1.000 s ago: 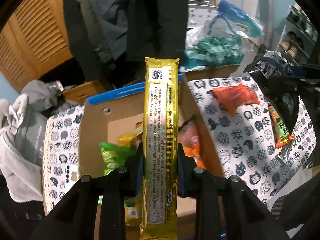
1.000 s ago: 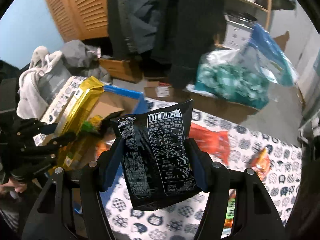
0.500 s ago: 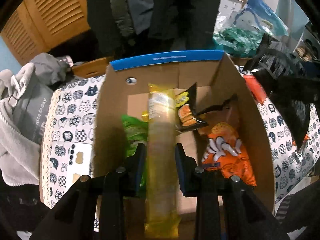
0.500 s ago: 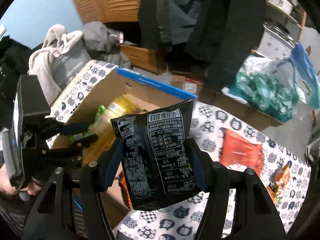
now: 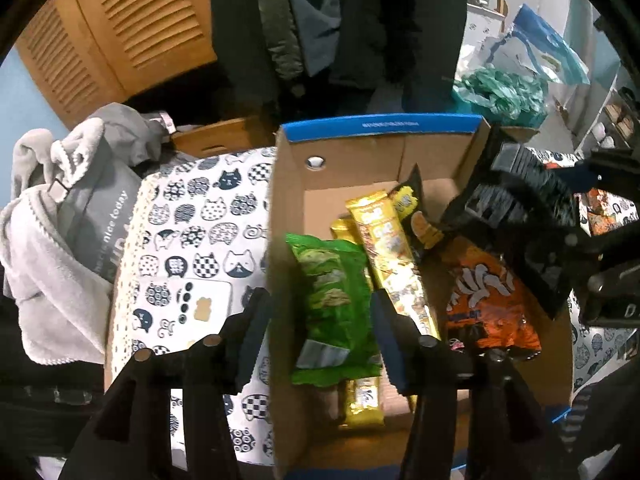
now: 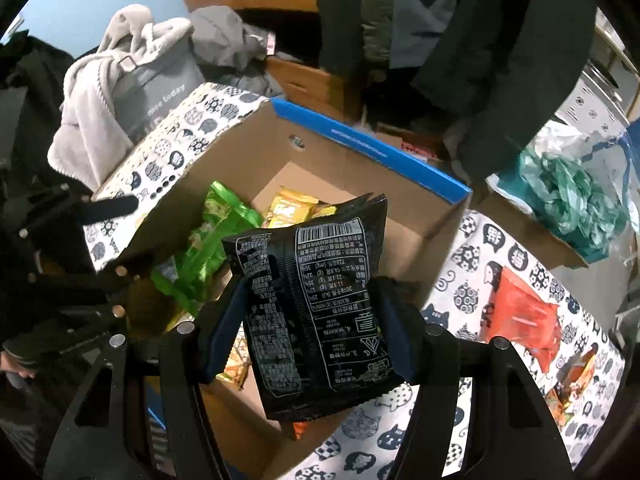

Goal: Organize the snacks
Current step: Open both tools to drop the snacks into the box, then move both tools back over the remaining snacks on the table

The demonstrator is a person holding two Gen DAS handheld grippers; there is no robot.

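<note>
**Black Packet Held Over the Snack Box**

Gripping a black packet (image 6: 316,312) by its sides, the right gripper (image 6: 308,332) has its jaws clenched on the packet, which hangs upright above the near right part of the cardboard box (image 6: 360,168), printed back facing the camera. The left gripper (image 5: 316,340) hovers over the near left side of the same box with its jaws released and nothing between them; its left finger hangs outside the box wall, over the bench (image 5: 192,240), while its right finger is above the contents.

Inside the box, just past the left jaws, a green packet (image 5: 332,300) lies along the left wall. Beside it, toward the middle, lies a long gold packet (image 5: 388,248), with another gold one partly under the green one. To the right lies an orange packet (image 5: 484,296), and a small black-and-yellow packet (image 5: 416,216) leans up behind it, near the far wall.

The box stands on the bench, which is covered in a cat-print cloth. On the cloth to the right of the box lies a red packet (image 6: 520,316), well apart from it. Beyond the bench's left end sits a grey bag (image 5: 92,216) draped with a pale towel.
</note>
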